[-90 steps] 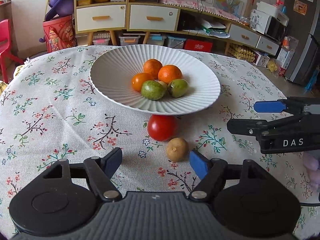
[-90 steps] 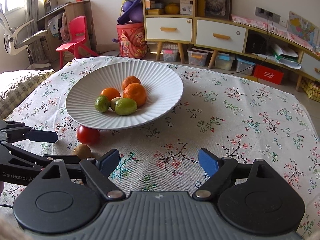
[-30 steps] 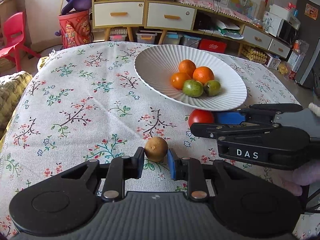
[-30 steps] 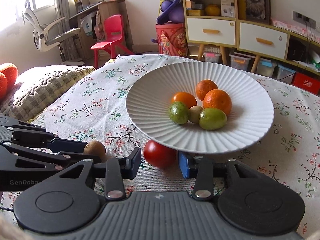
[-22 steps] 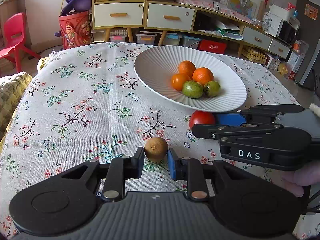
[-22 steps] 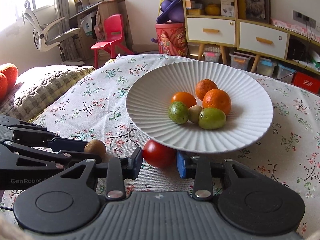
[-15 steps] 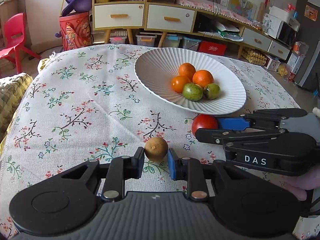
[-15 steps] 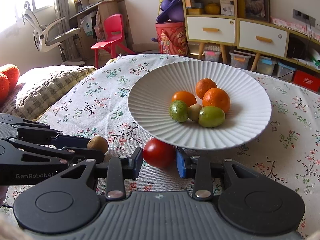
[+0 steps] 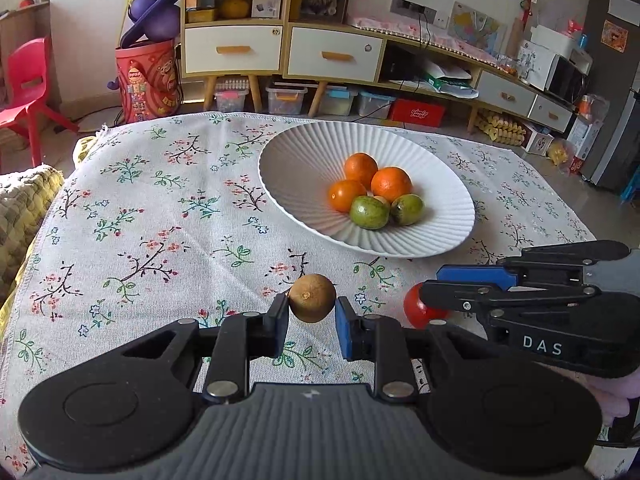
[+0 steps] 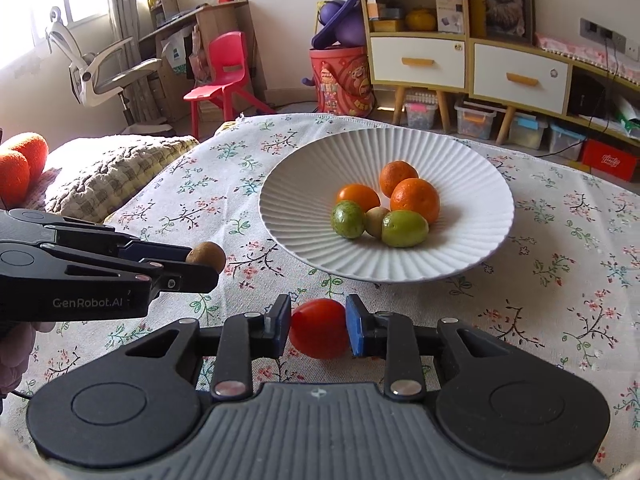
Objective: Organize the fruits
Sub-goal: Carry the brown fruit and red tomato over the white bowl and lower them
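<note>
Both tools gripping fruit, angled down over bench (image 9: 120,208)
Left tool (image 9: 311,322) clamps brown fruit (image 9: 312,298); right tool (image 10: 318,330) has just closed on tomato (image 10: 319,334); beige fruit (image 10: 376,221) clear only in right view, bowl (image 10: 480,208) at 12.

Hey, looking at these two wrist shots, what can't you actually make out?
- Pale small fruit in the white plate: kind unclear; green fruits cover it, both views.
- Red fruit: mostly behind the right gripper, left wrist view.
- Brown fruit: partly hidden by the left gripper, right wrist view.
</note>
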Tool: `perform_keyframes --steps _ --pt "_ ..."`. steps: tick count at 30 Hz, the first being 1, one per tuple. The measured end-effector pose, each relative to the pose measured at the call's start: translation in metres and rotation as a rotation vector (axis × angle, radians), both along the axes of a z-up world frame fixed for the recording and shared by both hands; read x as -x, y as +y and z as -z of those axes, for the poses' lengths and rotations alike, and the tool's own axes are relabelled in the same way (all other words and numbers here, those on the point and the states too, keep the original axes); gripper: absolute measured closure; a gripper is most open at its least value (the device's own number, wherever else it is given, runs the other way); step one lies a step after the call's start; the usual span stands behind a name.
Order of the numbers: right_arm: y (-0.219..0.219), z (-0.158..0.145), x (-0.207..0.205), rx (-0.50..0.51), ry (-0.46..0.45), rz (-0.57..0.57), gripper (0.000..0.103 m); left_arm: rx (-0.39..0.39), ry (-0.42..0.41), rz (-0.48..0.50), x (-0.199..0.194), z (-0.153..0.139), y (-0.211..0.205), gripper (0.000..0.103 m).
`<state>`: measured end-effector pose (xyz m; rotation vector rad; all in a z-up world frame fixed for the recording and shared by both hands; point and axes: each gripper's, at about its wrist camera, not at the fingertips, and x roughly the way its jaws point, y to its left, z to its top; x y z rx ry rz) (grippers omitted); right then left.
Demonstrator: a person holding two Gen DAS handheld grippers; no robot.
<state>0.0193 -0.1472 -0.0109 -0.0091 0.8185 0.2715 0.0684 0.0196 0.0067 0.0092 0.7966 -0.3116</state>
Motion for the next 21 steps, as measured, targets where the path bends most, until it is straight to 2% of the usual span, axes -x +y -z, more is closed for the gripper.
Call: perform_keyframes --steps 6,7,9,21 --pt "-0.006 -0.004 0.001 -0.007 0.000 -0.002 0.087 0.002 -0.009 0.001 -0.002 -0.001 -0.003 0.095" --pt "-0.006 -0.002 0.001 -0.003 0.004 0.010 0.083 0.002 -0.008 0.001 -0.001 -0.001 -0.003 0.095" --pt "-0.007 0.002 0.001 -0.012 0.016 0.017 0.061 -0.002 -0.005 0.004 -0.001 0.000 -0.003 0.095" --pt "0.005 0.015 -0.003 -0.014 0.056 -0.043 0.063 -0.001 0.007 -0.017 0.001 0.002 0.005 0.095"
